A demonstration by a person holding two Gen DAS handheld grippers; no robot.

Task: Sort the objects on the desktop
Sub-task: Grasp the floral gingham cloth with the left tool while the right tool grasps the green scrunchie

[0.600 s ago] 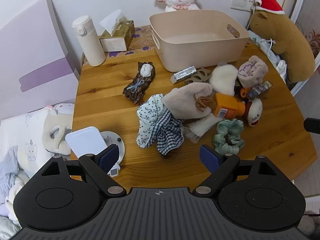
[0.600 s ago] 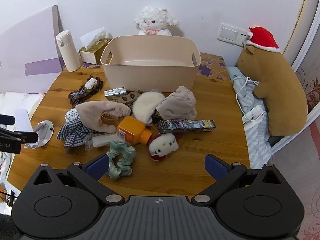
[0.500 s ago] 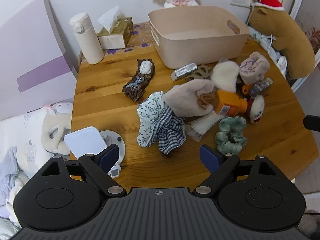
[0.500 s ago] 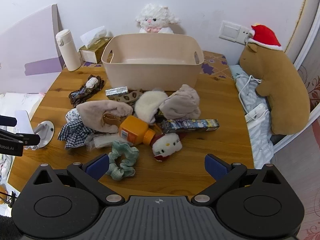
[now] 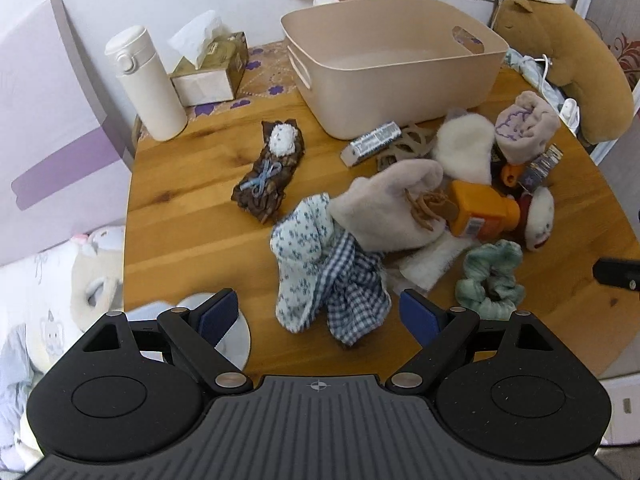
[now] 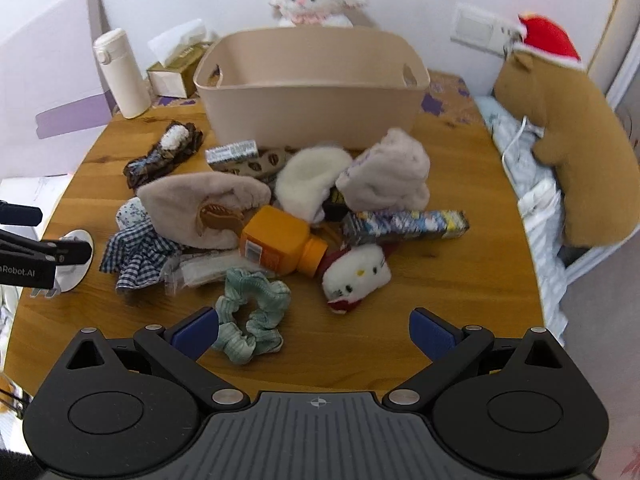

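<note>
Okay, your left gripper has its jaws spread wide with nothing between them, hanging over the near edge of the wooden table just in front of the blue gingham cloth. Your right gripper is wide apart too, holding nothing, with the green scrunchie right by its left fingertip.

The pile sits mid-table in front of the beige bin, whose visible interior holds nothing. In it you've got:
- orange bottle on its side, white label with a barcode, print too small to read
- Hello Kitty plush touching the bottle's cap end
- long patterned box behind the plush, print blurred
- silver wrapped bar by the bin's front wall, text unreadable
- beige fuzzy cloth over the gingham, with a brown hair claw on it
- brown hair bow lying apart to the left

The only writing you can read is "Robot.AI", cut off on the left gripper body at the right view's edge. White thermos and tissue box stand at the back left; the box print is illegible.
</note>
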